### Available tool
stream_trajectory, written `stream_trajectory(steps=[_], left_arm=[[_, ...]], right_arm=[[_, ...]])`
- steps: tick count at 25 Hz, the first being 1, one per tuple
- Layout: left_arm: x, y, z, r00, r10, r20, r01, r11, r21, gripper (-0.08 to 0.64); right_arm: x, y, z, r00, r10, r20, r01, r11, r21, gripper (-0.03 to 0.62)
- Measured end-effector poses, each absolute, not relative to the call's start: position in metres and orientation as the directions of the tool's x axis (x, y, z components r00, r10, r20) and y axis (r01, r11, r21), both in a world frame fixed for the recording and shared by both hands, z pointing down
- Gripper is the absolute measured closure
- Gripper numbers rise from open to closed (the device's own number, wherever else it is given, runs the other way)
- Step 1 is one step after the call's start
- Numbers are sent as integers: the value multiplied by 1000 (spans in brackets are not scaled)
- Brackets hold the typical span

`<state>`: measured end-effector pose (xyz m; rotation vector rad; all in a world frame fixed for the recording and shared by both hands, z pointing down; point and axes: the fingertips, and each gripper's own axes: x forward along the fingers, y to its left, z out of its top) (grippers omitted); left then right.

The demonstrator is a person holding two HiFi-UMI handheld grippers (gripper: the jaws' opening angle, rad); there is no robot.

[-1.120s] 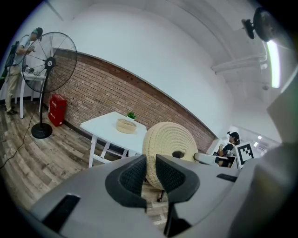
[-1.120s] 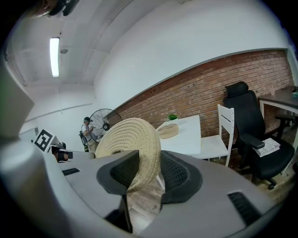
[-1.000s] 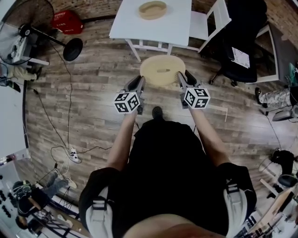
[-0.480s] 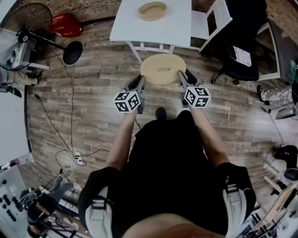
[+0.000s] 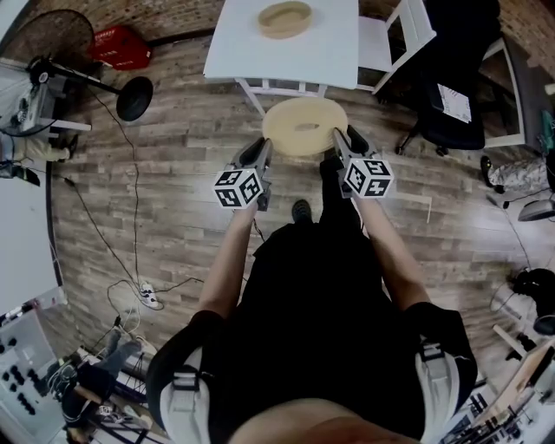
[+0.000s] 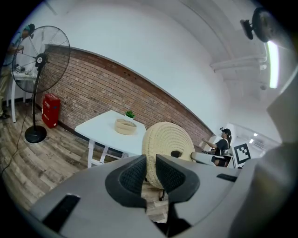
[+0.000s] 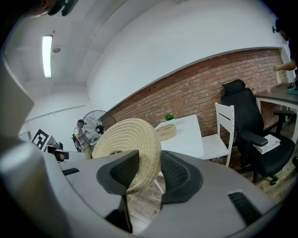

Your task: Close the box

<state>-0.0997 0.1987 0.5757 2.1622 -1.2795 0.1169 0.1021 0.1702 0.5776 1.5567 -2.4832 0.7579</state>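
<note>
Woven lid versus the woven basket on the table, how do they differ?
The woven lid is clamped by its rim in the left tongs and right tongs, over the floor; the woven basket rests on the white table. The lid is a closed disc with a small centre hole; the basket is open-topped. Both are round, pale weave.

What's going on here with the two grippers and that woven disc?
A person holds a round woven lid between both grippers. The left gripper is clamped on one edge and the right gripper on the opposite edge. The lid is in the air over the wooden floor, just short of the white table. The open woven box sits on that table, towards its far edge, so the box is not yet closed.
</note>
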Motion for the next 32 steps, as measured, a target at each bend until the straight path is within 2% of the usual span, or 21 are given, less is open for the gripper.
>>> stream_trajectory(steps=[32], left_arm=[[-117,69,586,459,-802,383,-846,-262,464,486]], right_arm=[[82,28,594,-536,-757,373,-836,413,-362,448]])
